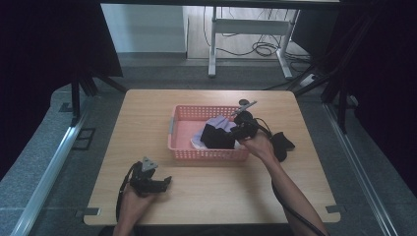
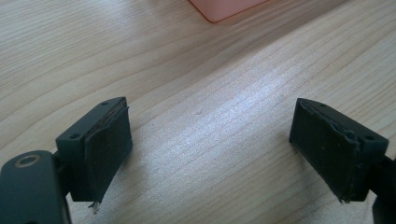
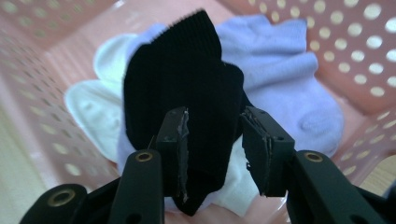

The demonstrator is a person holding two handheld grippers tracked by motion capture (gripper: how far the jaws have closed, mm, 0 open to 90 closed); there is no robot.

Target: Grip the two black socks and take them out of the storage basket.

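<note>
Left gripper (image 1: 164, 182) rests on the pale wood-grain table (image 1: 206, 196) near its front edge, jaws spread wide, nothing between the flat black pads; pink perforated plastic basket (image 1: 183, 112) mid-table holds white and lilac socks; right gripper (image 3: 215, 140) at the basket's right end, jaws partly parted around a ribbed black sock (image 3: 182, 88); dark cloth (image 1: 283, 145) just right of the basket.

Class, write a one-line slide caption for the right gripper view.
Right gripper, jaws parted, around a black sock lying on lilac and white socks in a pink basket.
</note>
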